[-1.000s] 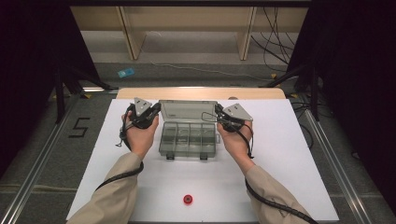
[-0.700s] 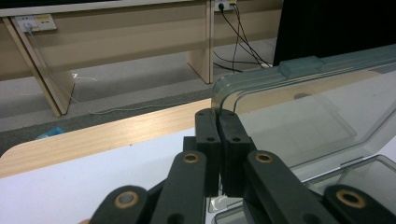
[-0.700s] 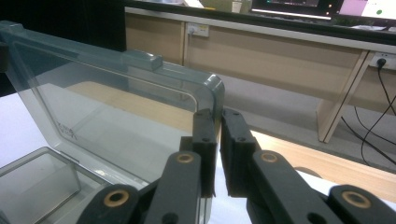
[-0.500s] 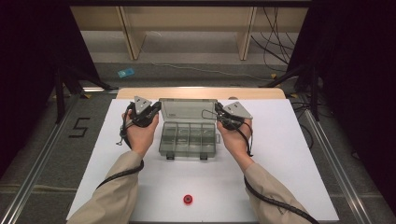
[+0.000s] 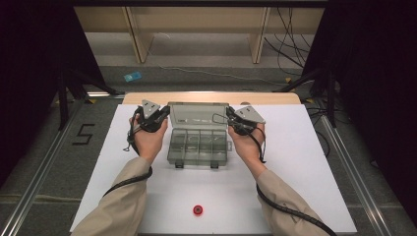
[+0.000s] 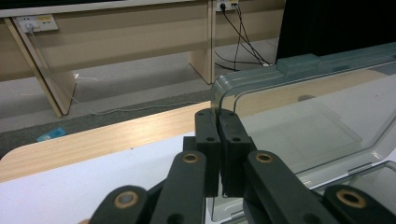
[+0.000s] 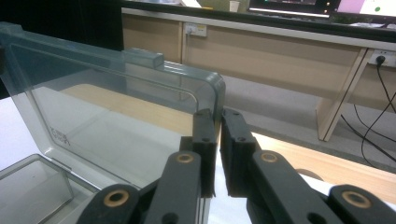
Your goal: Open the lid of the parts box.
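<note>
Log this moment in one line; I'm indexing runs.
left gripper: shut on clear plastic box lid | right gripper: shut on lid | lid: raised

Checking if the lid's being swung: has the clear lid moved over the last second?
No. The lid sits the same against the table's wooden back edge, both grippers clamped on it.

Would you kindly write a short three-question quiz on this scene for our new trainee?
1. True or false: the clear lid of the compartment box stands raised.
2. What does the left gripper pinch? A) lid edge B) red object C) cable
3. Name the small thing lying near the front edge of the white table.

Key: 1 true. 2 A; the right gripper grips the opposite lid edge. 3 the red object.
</note>
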